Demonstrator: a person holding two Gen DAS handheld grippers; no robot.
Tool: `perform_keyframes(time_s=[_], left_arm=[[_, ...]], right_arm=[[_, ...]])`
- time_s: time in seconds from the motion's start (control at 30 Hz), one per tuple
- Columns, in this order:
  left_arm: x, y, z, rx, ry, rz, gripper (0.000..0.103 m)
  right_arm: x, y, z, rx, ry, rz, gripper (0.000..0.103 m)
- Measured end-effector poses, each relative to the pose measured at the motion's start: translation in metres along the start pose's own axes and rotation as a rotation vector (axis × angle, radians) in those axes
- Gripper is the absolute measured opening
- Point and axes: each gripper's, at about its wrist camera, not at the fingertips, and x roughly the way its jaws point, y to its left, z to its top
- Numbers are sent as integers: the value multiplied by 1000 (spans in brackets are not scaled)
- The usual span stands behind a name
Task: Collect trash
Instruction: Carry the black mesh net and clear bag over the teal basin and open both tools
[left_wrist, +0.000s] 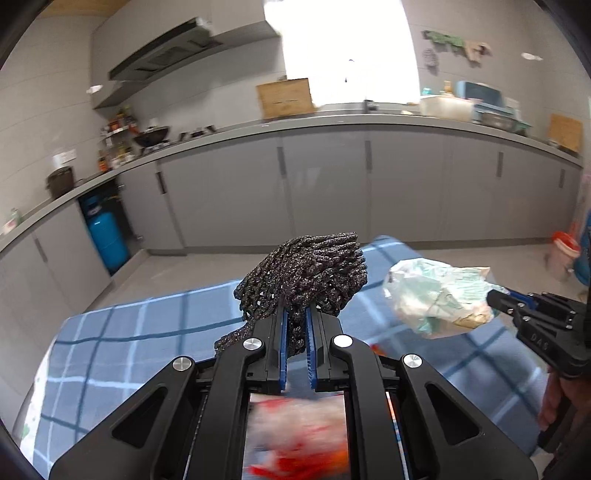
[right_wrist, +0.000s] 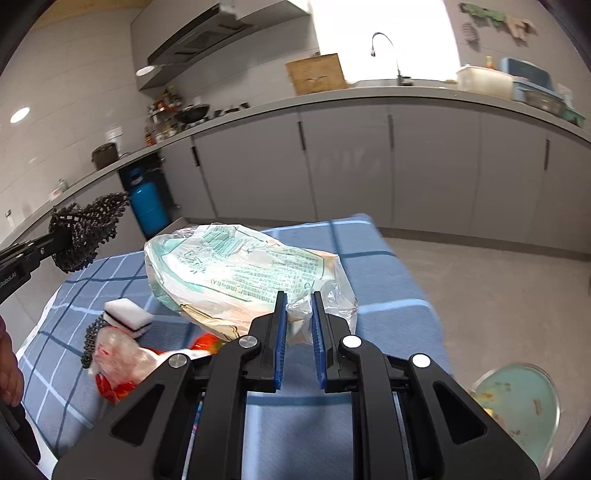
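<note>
My left gripper (left_wrist: 296, 314) is shut on a black foam net (left_wrist: 306, 273) and holds it above the blue checked tablecloth (left_wrist: 147, 332); the net also shows at the left of the right wrist view (right_wrist: 86, 229). My right gripper (right_wrist: 298, 306) is shut on a crumpled clear plastic bag with green print (right_wrist: 240, 273), lifted over the table; the bag also shows in the left wrist view (left_wrist: 436, 295). On the cloth lie a white-and-black sponge (right_wrist: 127, 317), a red-and-clear wrapper (right_wrist: 118, 365) and a strip of black net (right_wrist: 92, 339).
A pale green bin (right_wrist: 517, 398) with scraps stands on the floor at the lower right of the table. Grey kitchen cabinets (right_wrist: 369, 166) and a counter run behind. A blue gas cylinder (right_wrist: 147, 210) stands at the left. A white bucket with red lid (left_wrist: 561, 254) sits on the floor.
</note>
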Motion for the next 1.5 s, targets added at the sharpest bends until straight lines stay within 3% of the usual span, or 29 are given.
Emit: perform_keyframes(time_s=[0.53,0.87,1.2,1.33,1.4,1.47,1.5], left_arm=[[-1,-155,14,152,-29,-285,9],[-4,-236,2,230,-5,-443,9],[18,-298,-30,297,80,-526,9],[27,-316,-39,312,118,-561,16],[34,-325,-45,331,145,-576,24],[40,-330,-51,343,159,-575,40],[42,-330,-53,341,163,-573,41]], right_arm=[[-91,-140,-37,151,-42,-287,15],[-106,-199,-84,242,14,-412,15],[-101,-236,-124,316,70,-468,17],[-91,-246,-135,345,93,-454,29],[-86,-250,-139,354,100,-452,55],[-86,-252,-143,359,108,-472,57],[-86,-254,-146,368,110,-470,60]])
